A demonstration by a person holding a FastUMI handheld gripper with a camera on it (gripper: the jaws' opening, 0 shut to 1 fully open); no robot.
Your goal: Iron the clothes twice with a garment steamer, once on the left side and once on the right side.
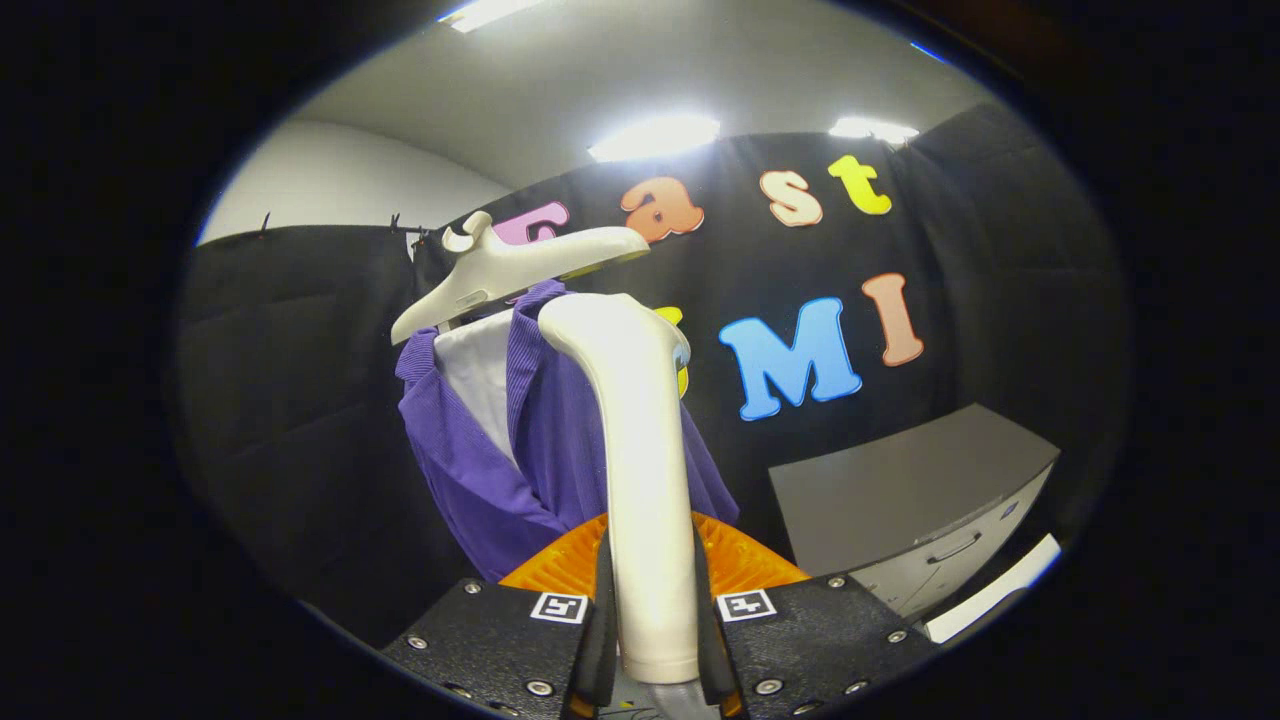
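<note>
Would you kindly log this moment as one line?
gripper: shut on steamer handle | steamer head near purple garment | garment on white hanger

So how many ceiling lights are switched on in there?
3: one ceiling light above the purple shirt, one further right, one nearer overhead. More may be hidden. The gripper clamps the steamer.
</note>
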